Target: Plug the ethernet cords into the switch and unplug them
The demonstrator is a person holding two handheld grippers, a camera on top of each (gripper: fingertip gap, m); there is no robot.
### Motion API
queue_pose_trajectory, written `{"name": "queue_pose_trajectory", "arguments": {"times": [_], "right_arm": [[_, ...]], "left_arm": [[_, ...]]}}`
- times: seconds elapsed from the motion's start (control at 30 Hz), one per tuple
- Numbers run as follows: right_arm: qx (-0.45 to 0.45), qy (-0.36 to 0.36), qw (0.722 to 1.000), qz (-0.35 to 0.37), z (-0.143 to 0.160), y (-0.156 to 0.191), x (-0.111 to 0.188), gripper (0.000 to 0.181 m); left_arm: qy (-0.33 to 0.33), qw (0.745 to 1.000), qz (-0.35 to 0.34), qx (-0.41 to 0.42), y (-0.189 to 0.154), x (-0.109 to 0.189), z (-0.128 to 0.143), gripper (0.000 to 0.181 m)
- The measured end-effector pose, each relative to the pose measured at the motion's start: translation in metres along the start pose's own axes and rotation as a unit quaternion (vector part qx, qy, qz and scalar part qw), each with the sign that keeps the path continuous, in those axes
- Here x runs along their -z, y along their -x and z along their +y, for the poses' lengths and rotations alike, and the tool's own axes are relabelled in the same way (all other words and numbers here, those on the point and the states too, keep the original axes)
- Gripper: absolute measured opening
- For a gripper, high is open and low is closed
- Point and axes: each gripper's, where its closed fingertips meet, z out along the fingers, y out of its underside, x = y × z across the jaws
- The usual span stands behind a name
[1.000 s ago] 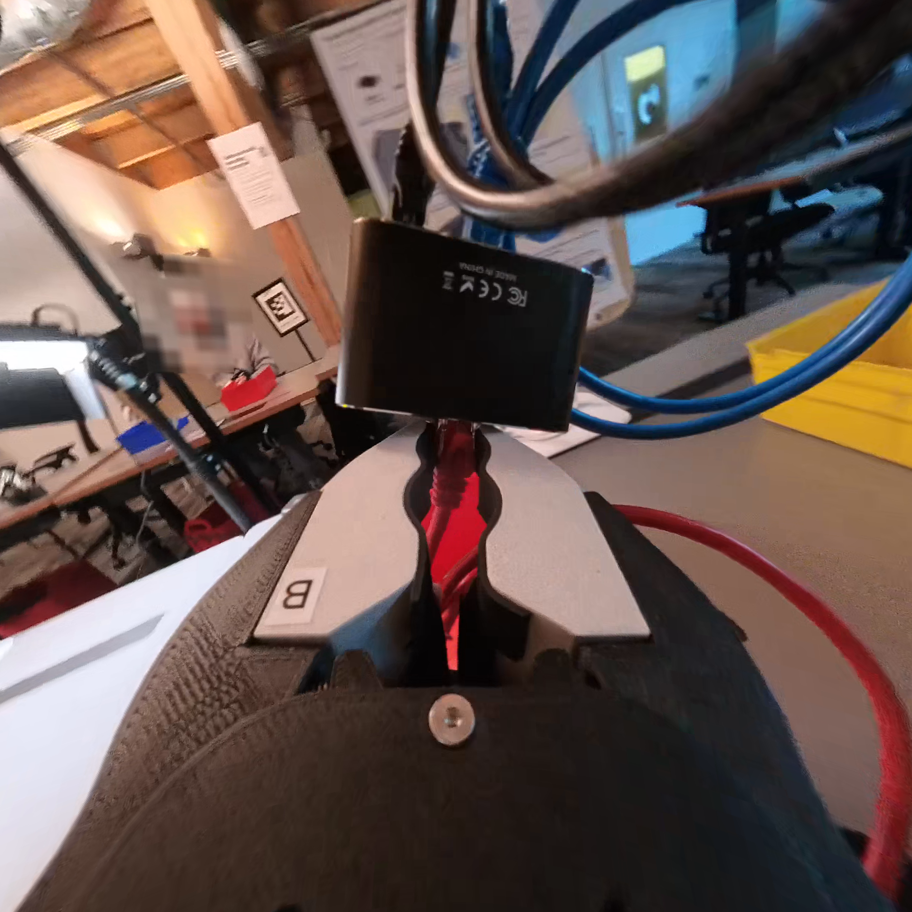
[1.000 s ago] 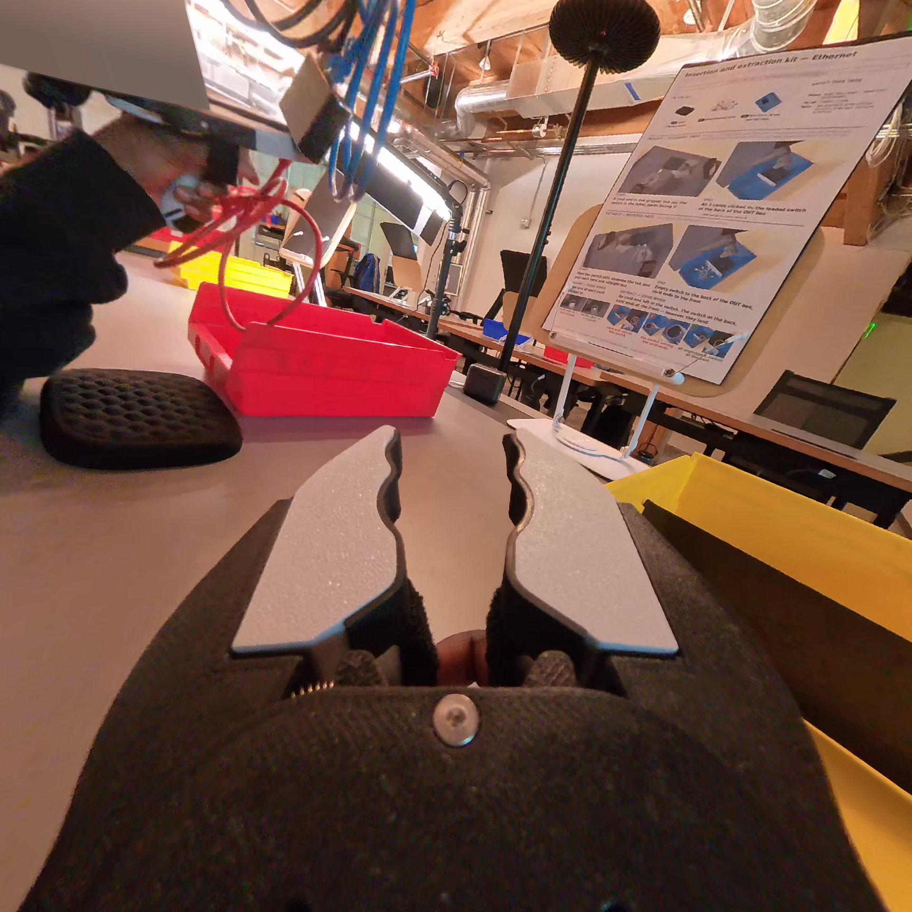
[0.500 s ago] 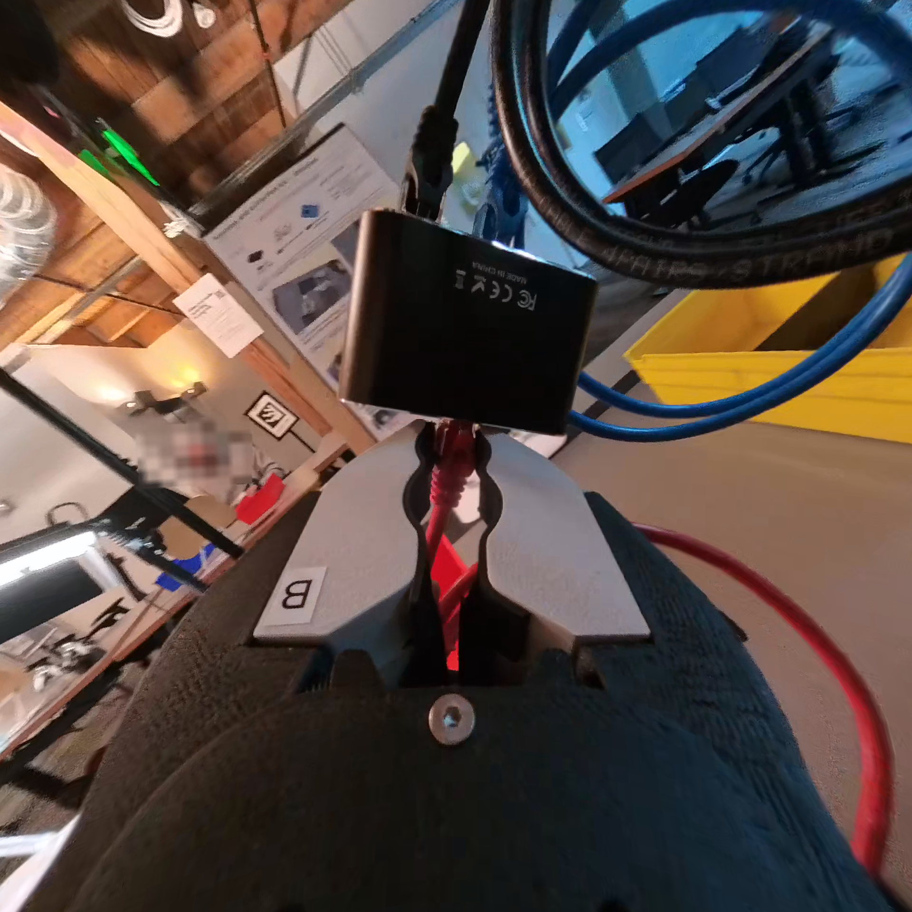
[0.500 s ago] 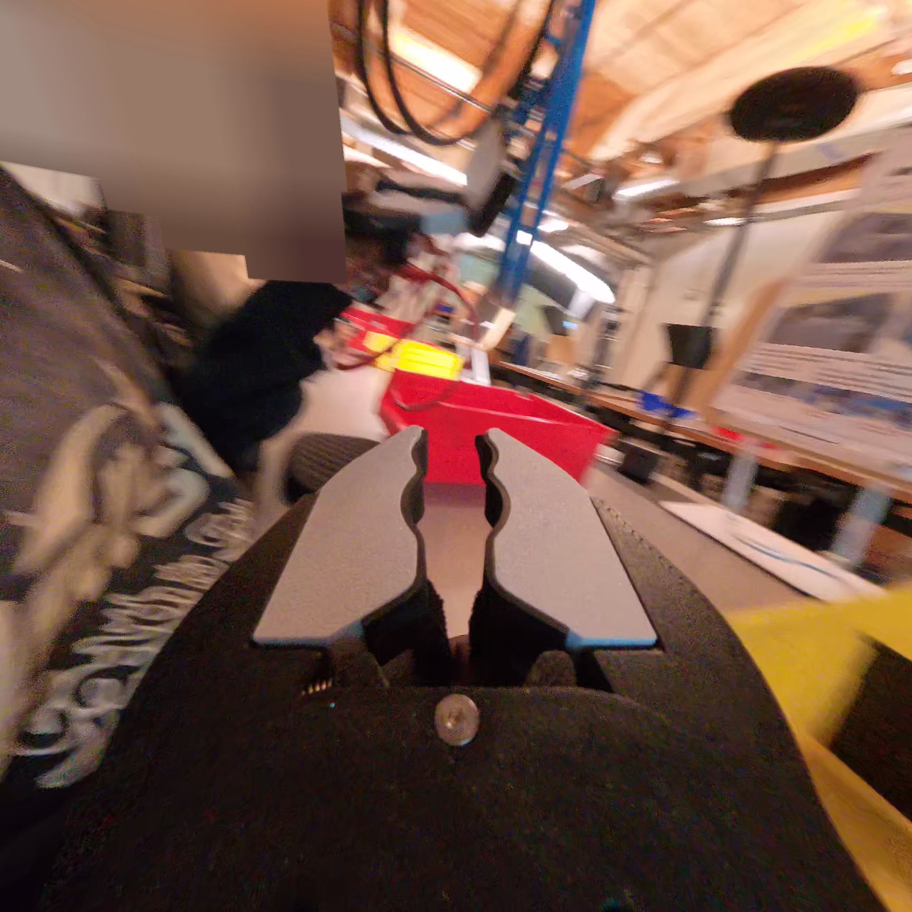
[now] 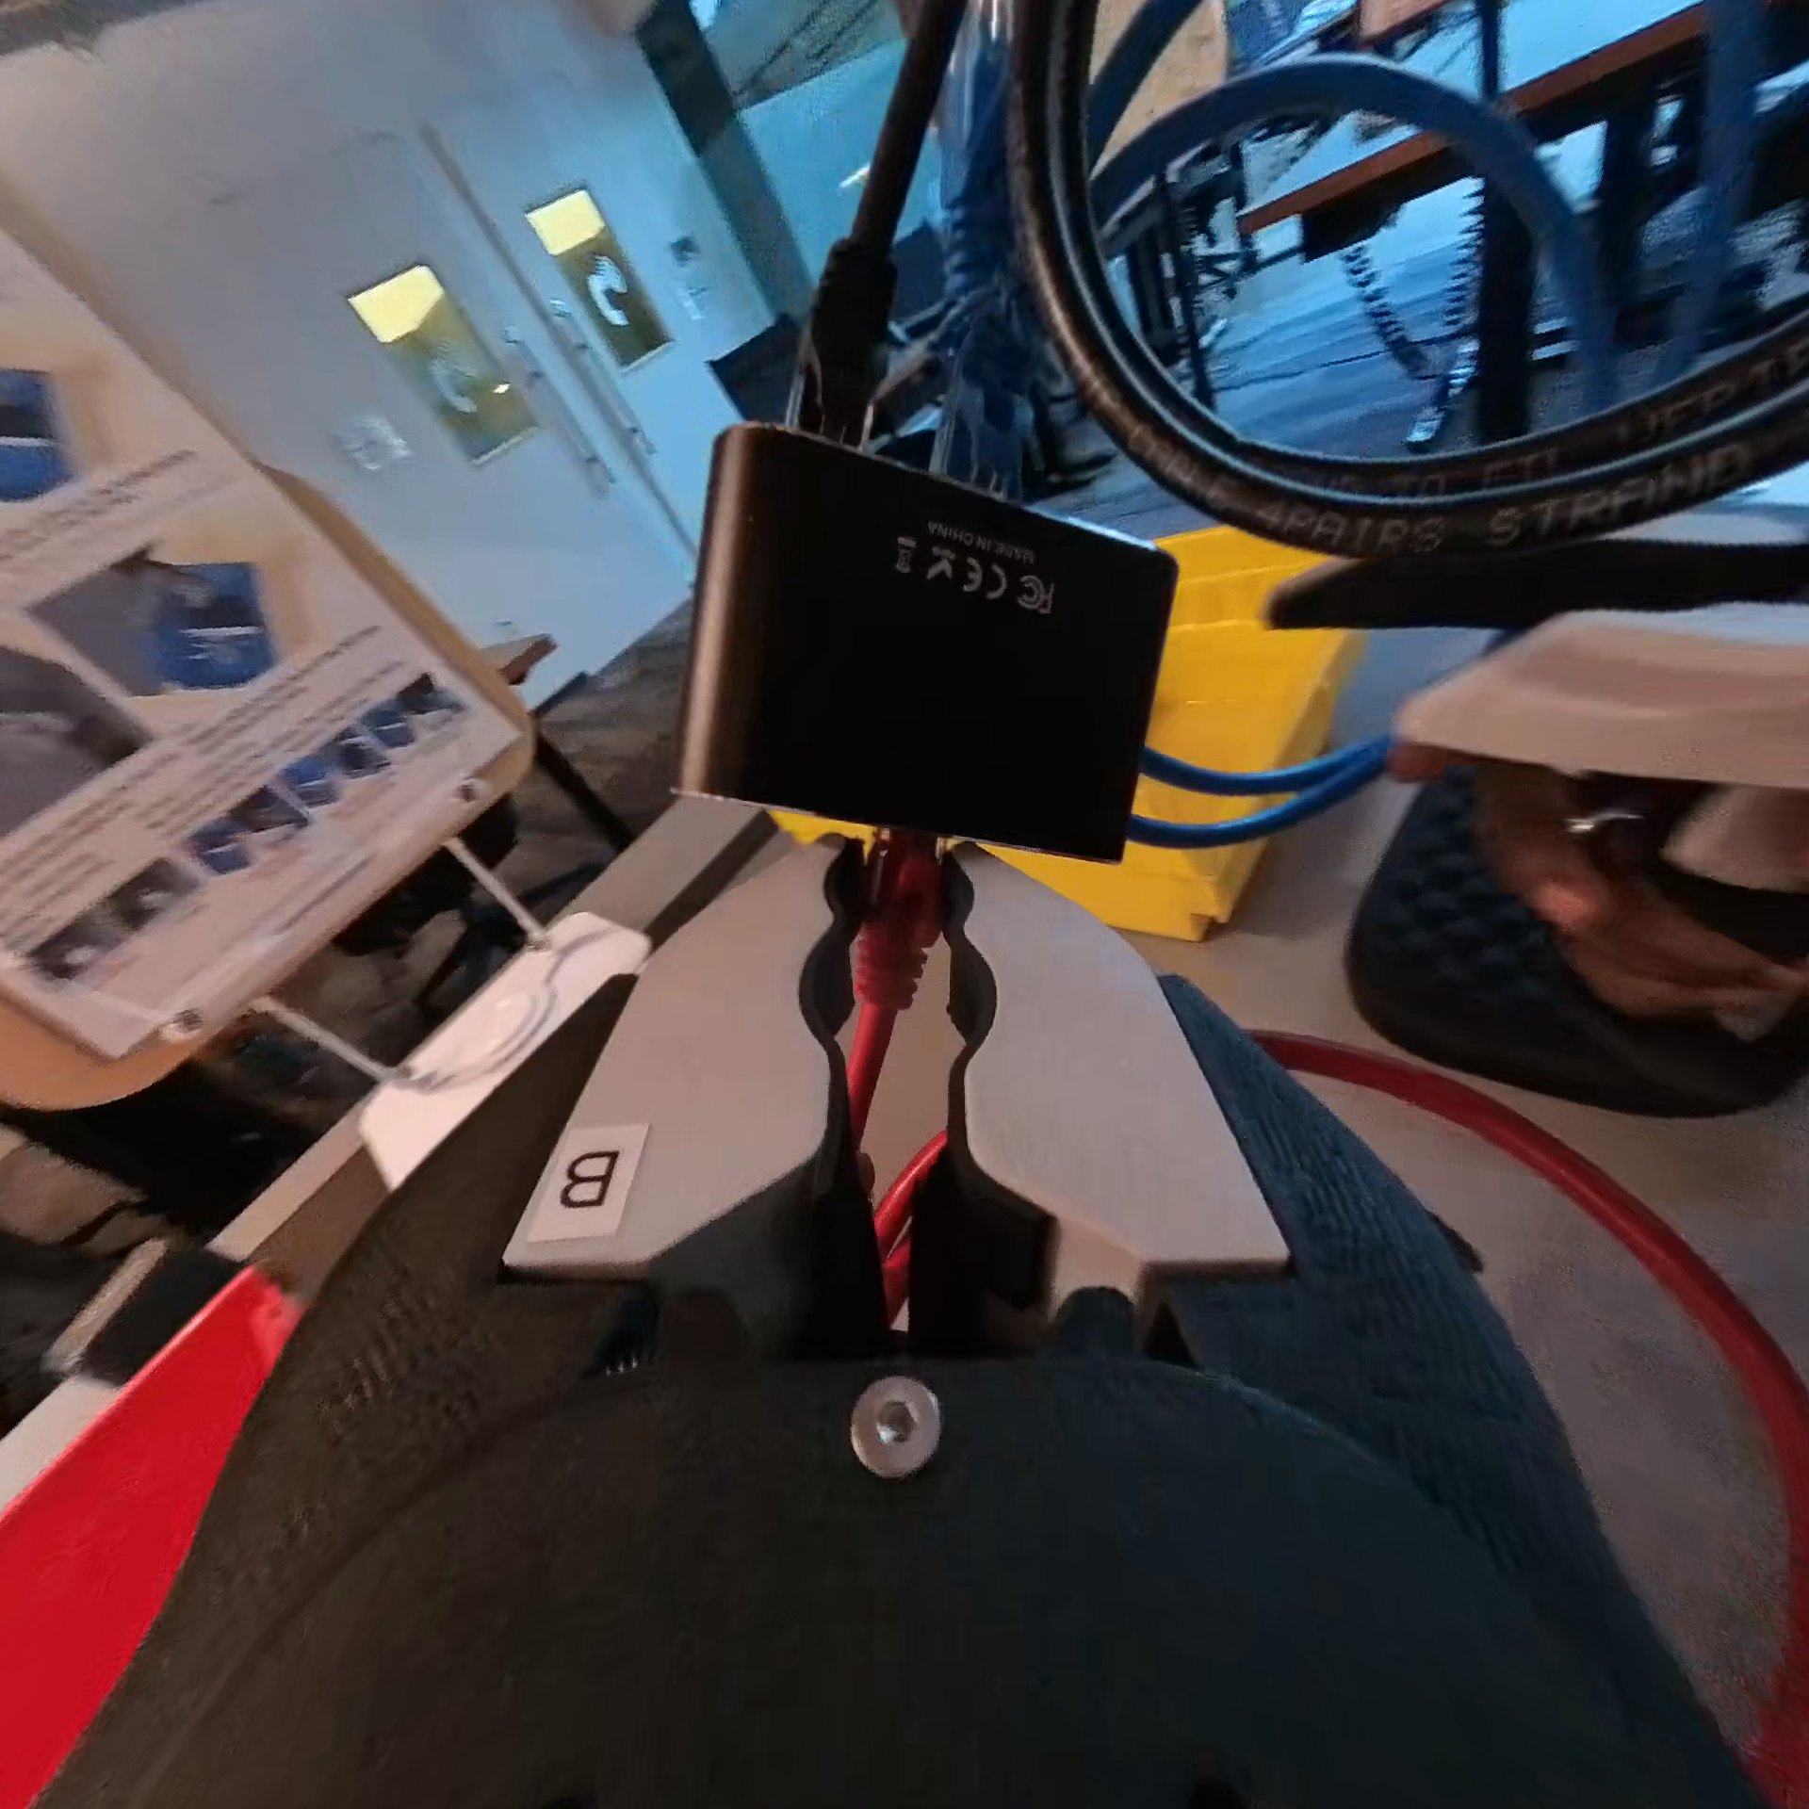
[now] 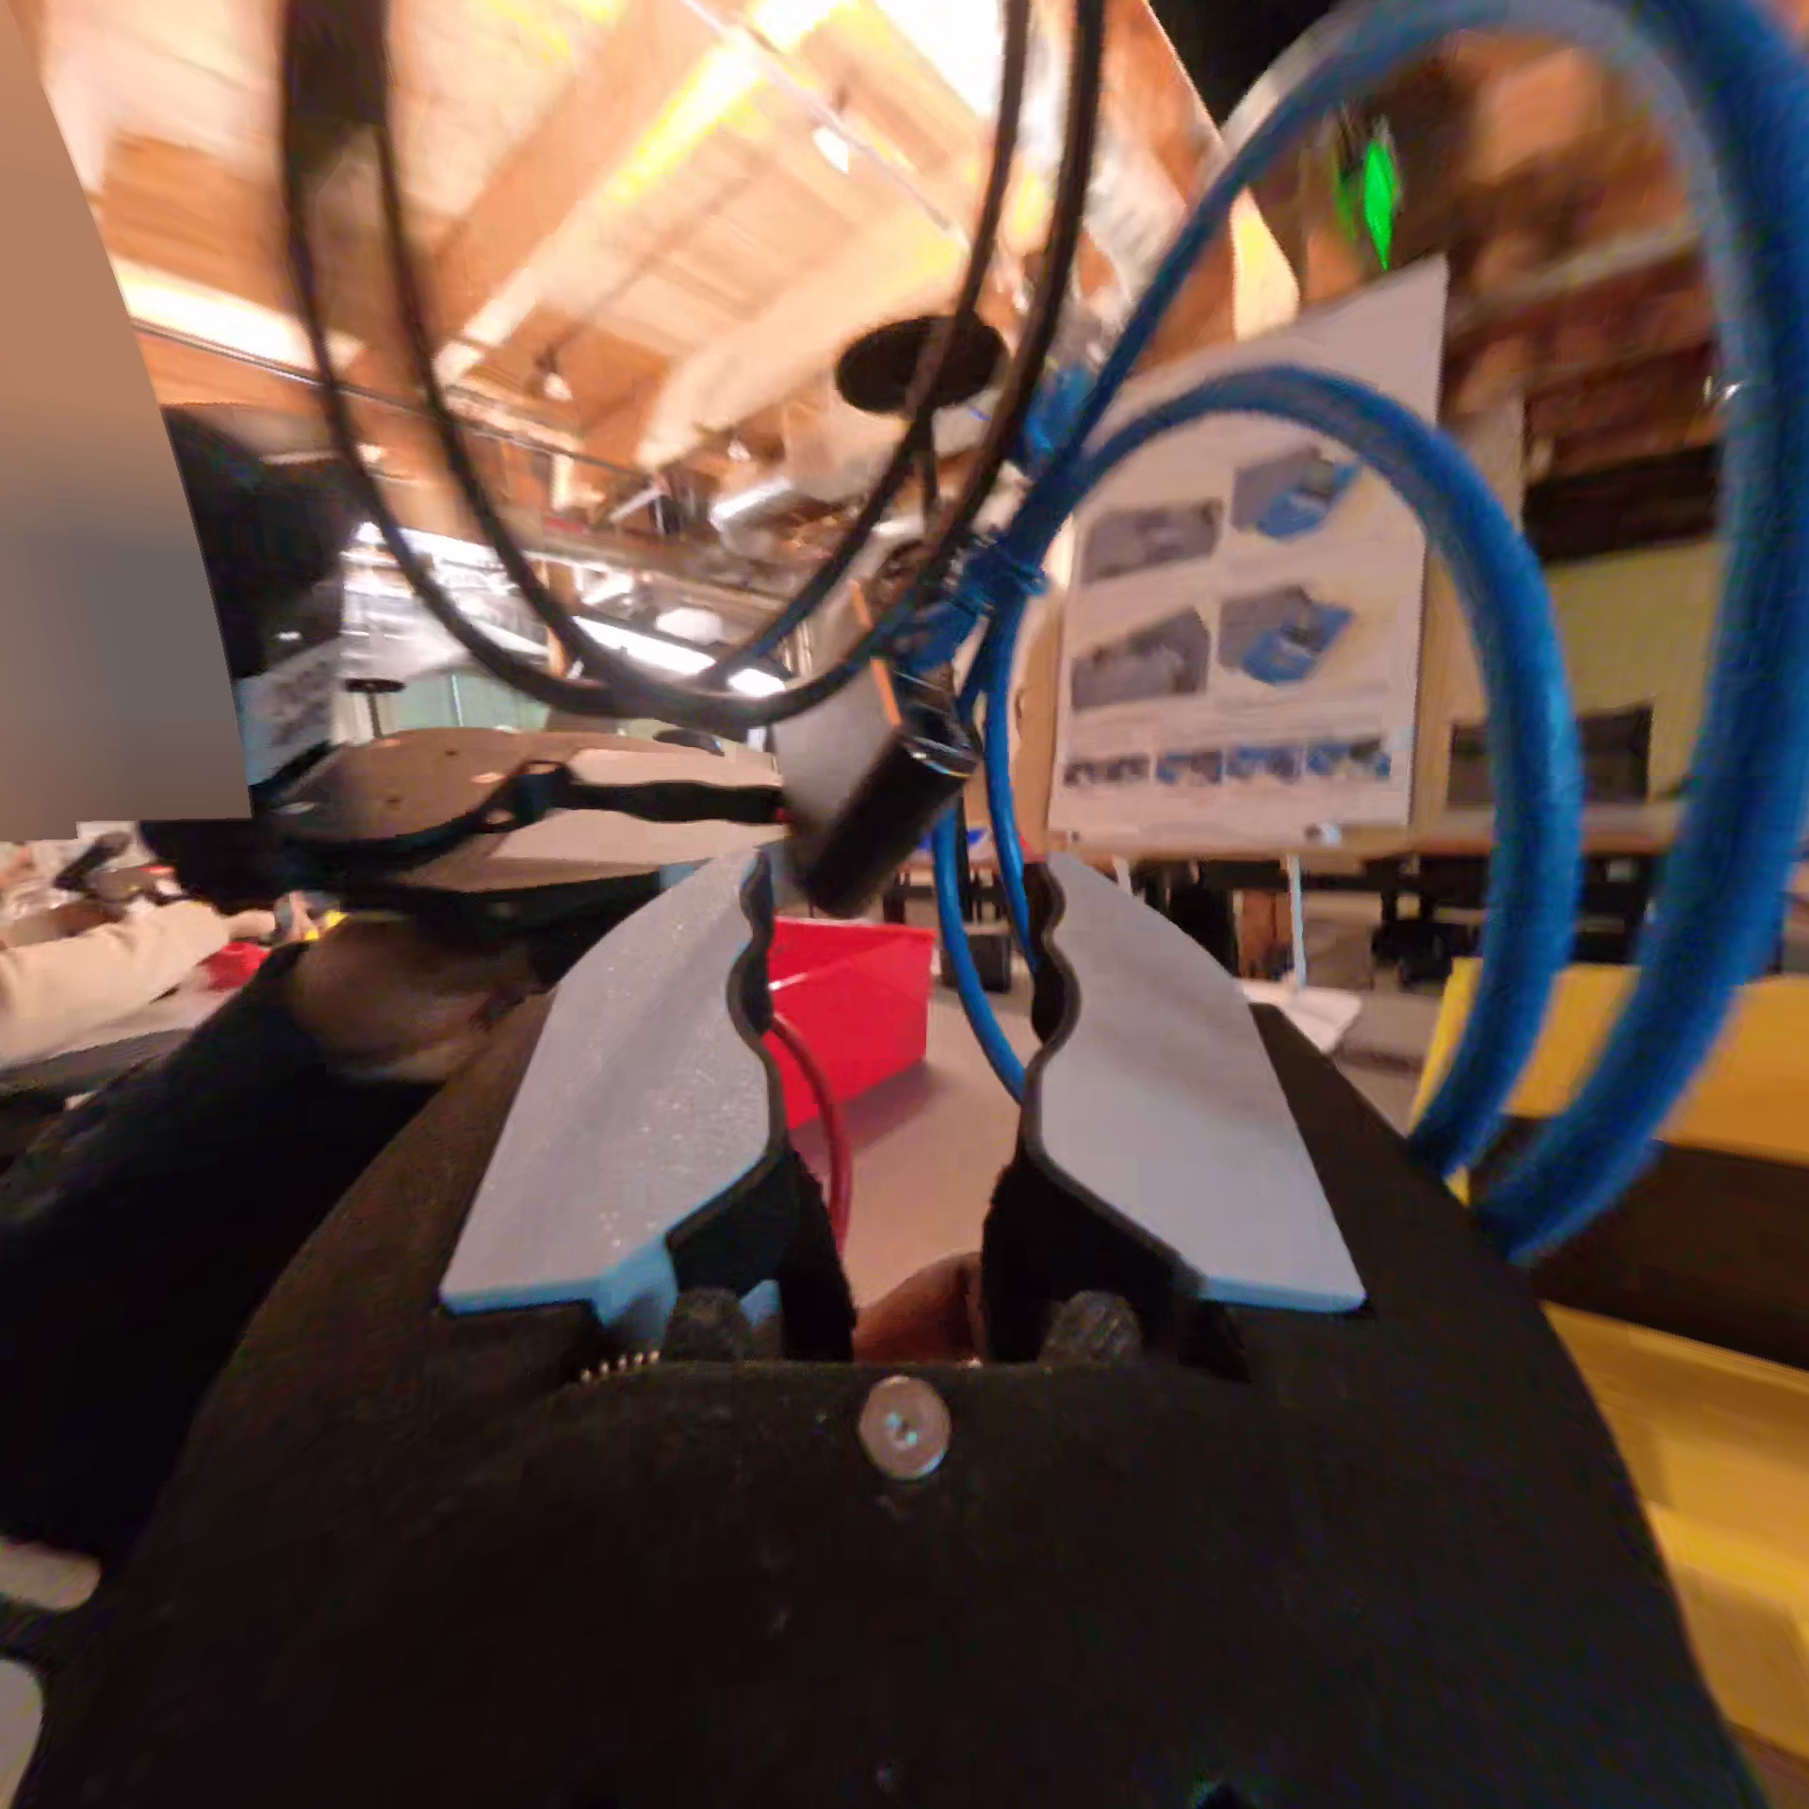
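The black switch [image 5: 920, 666] hangs in the air on the red ethernet cord [image 5: 891, 940], whose plug sits in its near side. My left gripper [image 5: 896, 871] is shut on that red cord just behind the plug. A black cord [image 5: 861, 274] and blue cords [image 5: 1253, 793] are plugged into the switch's far side. My right gripper [image 6: 901, 881] is open, just below the switch [image 6: 871, 803]. A blue cord [image 6: 969, 959] hangs between its fingers, close to the right one. The left gripper shows in the right wrist view [image 6: 548, 822].
A yellow bin [image 5: 1243, 685] stands behind the switch and a red bin [image 6: 852, 989] sits on the grey table. An instruction board [image 5: 196, 685] stands on the left. A black pad [image 5: 1468, 930] lies under the person's hand. Looped blue cords [image 6: 1507, 783] and black cable [image 5: 1468, 509] hang around the switch. My hands' fingertips stand some 8 cm from each other.
My right gripper has risen from the table, swung toward the switch and opened wider. My left gripper has turned with the switch still hanging on the red cord.
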Motion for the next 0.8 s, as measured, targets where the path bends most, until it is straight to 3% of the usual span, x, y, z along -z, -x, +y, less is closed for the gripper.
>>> {"name": "queue_pose_trajectory", "arguments": {"times": [0.13, 0.2, 0.3, 0.4, 0.57, 0.6, 0.67, 0.8], "right_arm": [[-0.076, 0.021, 0.997, -0.014, 0.016, -0.017, -0.001, 0.055], [-0.105, 0.009, 0.994, -0.03, 0.017, -0.019, 0.001, 0.046], [-0.121, 0.044, 0.99, -0.054, 0.031, -0.019, 0.002, 0.029], [-0.163, 0.057, 0.982, -0.074, 0.038, -0.019, 0.002, 0.027], [-0.157, 0.066, 0.98, -0.1, 0.045, -0.016, 0.004, 0.025], [-0.158, 0.058, 0.98, -0.11, 0.043, -0.015, 0.005, 0.024], [-0.156, 0.044, 0.979, -0.126, 0.04, -0.012, 0.007, 0.024], [-0.177, 0.034, 0.97, -0.161, 0.038, -0.007, 0.01, 0.024]], "left_arm": [[-0.014, 0.997, 0.081, 0.013, -0.038, -0.012, 0.005, 0.015], [0.0, 0.993, 0.117, 0.007, -0.056, -0.017, 0.013, 0.015], [0.029, 0.994, 0.099, -0.027, -0.057, -0.023, 0.026, 0.016], [0.034, 0.992, 0.118, -0.006, -0.059, -0.024, 0.033, 0.015], [0.042, 0.983, 0.177, -0.014, -0.074, -0.023, 0.041, 0.017], [0.036, 0.981, 0.191, -0.007, -0.076, -0.02, 0.039, 0.019], [0.019, 0.964, 0.264, 0.029, -0.084, -0.007, 0.03, 0.04], [-0.075, 0.919, 0.344, 0.179, -0.065, 0.019, -0.002, 0.07]]}}
